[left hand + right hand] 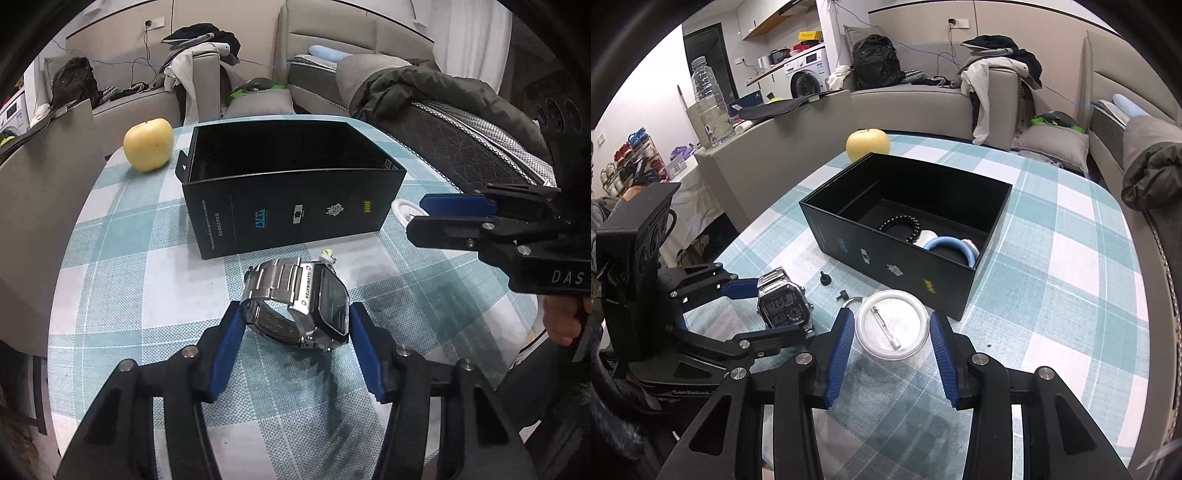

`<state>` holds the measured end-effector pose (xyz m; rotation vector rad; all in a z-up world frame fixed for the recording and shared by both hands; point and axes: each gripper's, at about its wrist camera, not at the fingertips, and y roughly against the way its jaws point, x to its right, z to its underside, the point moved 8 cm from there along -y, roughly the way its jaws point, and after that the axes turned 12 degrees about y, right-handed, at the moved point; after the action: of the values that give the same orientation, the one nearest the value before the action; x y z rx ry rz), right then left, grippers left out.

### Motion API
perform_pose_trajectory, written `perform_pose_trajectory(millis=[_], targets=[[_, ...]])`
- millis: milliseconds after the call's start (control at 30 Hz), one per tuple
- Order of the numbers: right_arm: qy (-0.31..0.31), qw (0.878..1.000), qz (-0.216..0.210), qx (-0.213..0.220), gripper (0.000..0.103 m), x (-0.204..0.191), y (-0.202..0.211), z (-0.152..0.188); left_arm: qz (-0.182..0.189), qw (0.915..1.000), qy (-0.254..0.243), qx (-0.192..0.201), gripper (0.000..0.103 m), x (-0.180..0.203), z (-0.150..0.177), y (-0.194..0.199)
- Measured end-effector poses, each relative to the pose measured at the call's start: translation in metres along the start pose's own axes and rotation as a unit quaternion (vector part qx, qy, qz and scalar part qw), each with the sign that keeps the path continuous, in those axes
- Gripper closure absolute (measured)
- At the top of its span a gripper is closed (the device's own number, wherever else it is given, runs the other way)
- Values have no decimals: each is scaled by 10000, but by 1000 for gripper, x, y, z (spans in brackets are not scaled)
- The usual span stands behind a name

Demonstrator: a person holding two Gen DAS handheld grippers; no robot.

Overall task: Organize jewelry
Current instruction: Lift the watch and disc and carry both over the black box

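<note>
1. The left gripper [293, 325] had its two blue fingers on each side of a silver watch [299, 302]. The fingers looked like they touched the watch, so it seemed to be pinched between them.
2. The watch stood on its side on the checked tablecloth [122, 295], just in front of the black box [295, 206].
3. The right gripper [892, 330] was spread wide around a round white badge [892, 325] lying pin side up. Its fingers were close to the badge but did not squeeze it.
4. Inside the black box [897, 266] lay a black bead bracelet [901, 223] and a light blue ring [955, 247].
5. A yellow apple [868, 144] sat behind the box.
6. Two small black bits [825, 278] lay on the cloth between the watch and the box.
</note>
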<state>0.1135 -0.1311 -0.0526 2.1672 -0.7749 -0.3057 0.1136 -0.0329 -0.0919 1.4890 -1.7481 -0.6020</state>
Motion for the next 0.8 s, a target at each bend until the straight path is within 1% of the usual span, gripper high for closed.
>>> perform_pose_trajectory(millis=[167,267,333,600,800], targets=[[13,9999,-18,100,62,-1,3,-5,-17,10000,15,68,52,0,2,3],[13,9998,-24,192,62,-1,7,-9,18,9998,83,184,52,0,5,14],[5,9996,-22,286,62,-1,10,-12,36,9995,115,291,52,0,2,18],[-196,9980,58,596,62,10,22,-22,74,9966,271,777,52,2,-20,40],[-331,9960,47,834,62,17,30,-38,-36,9932,346,1112,52,-1,-47,51]])
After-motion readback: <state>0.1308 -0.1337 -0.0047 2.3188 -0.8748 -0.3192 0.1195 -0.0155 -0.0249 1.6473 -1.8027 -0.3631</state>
